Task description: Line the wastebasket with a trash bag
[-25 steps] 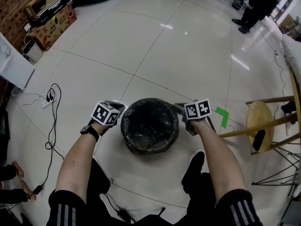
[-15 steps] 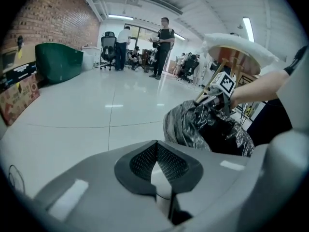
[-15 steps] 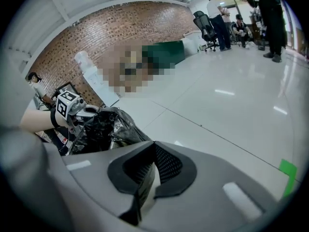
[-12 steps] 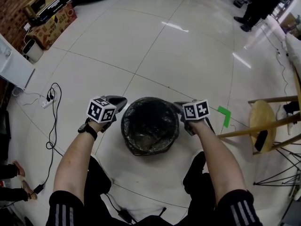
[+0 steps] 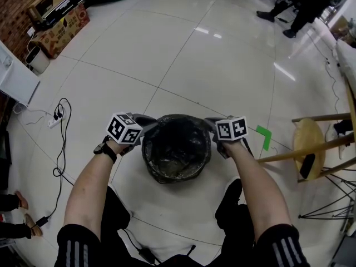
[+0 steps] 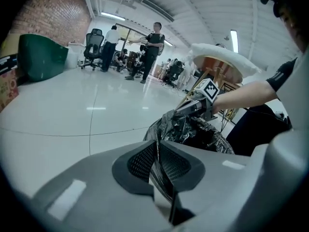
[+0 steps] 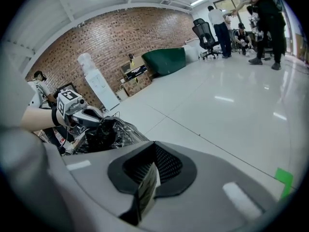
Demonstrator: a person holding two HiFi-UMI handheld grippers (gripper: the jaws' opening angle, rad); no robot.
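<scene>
Pinching trash bag (image 6: 193, 132): R gripper (image 7: 153, 154) tight, L gripper (image 6: 157, 152) just easing open; head view hides pinch.

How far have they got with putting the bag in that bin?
Done: the black trash bag already sits inside the wastebasket, opened out. In hand: the left gripper and right gripper each pinch the bag's edge at opposite sides of the rim; the left's jaws have just been opening, plastic between them. To do, probably: folding the edge down over the rim all round and letting go.
</scene>
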